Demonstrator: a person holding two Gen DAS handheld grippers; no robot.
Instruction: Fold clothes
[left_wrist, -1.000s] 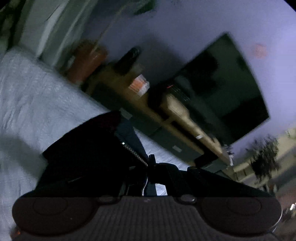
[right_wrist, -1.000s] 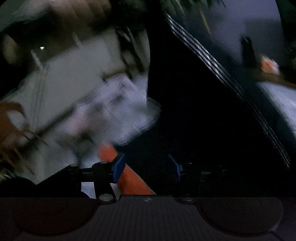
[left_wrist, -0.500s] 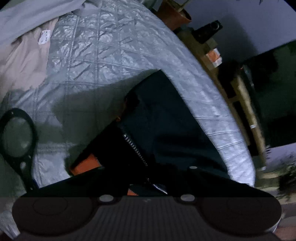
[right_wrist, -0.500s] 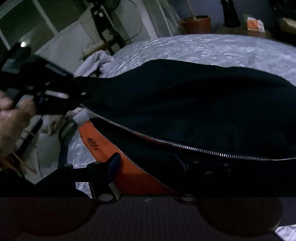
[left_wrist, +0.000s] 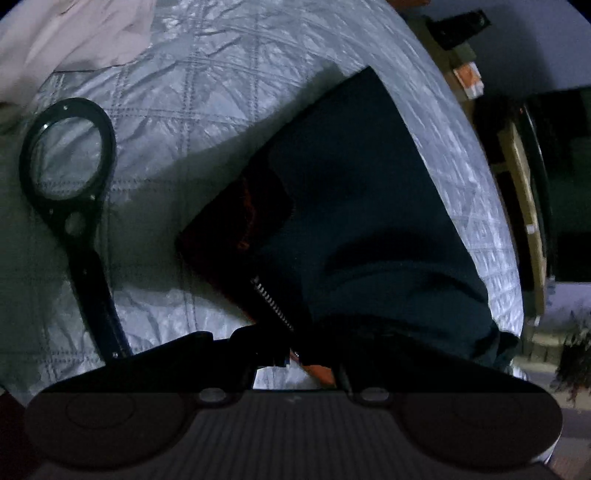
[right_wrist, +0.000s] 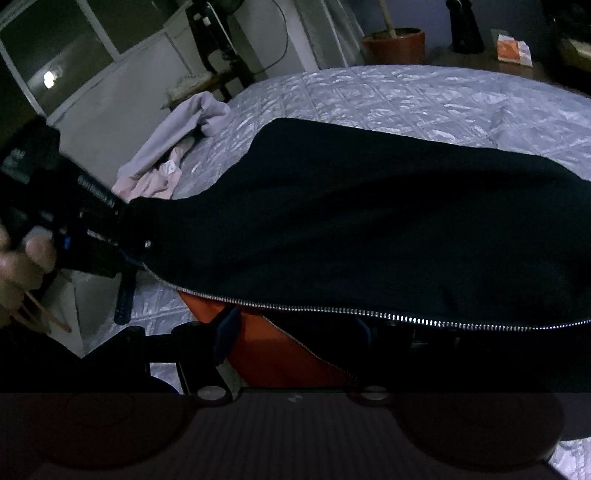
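— Okay, where's the jacket (right_wrist: 369, 221)?
— On the bed (right_wrist: 406, 99), long axis running between my grippers, zipper edge nearest.
— Jaws?
— Left gripper (left_wrist: 295, 354) clamped on one end; right gripper (right_wrist: 295, 332) apart.

Dark navy zip jacket (right_wrist: 369, 214), orange lining showing, spread across the quilted bed (right_wrist: 406, 96), silver zipper (right_wrist: 406, 317) along its six-o'clock edge
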